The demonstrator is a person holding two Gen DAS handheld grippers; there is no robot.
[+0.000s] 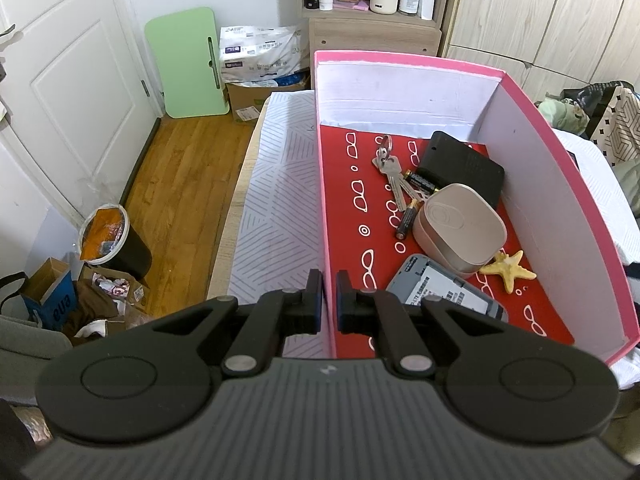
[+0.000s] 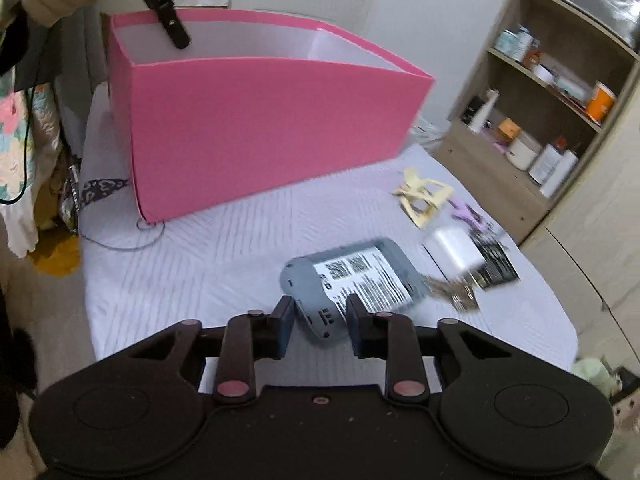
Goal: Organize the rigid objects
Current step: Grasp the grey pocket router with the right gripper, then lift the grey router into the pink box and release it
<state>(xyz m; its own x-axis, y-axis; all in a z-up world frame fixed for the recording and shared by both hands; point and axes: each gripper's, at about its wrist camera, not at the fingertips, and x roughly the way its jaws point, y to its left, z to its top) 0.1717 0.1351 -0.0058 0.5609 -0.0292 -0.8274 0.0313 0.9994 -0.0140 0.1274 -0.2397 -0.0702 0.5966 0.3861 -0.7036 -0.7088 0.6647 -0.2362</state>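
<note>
Box [image 1: 404, 62] wall pinched by left tool [image 1: 329, 300], probably to steady it. Right tool [image 2: 320, 320] open, jaws straddling grey device [image 2: 352, 280] on bed [image 2: 224, 248], not yet gripping.

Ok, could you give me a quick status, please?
Left gripper shut on pink box wall. Right gripper open, straddling grey device on bed. Keys beside it.

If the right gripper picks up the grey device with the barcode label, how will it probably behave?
The grey device looks like a rigid plastic shell, so it should not bend. Its rounded, smooth edges may slip between the right gripper pads. It lies flat on the white bedcover, so rolling seems unlikely.
</note>
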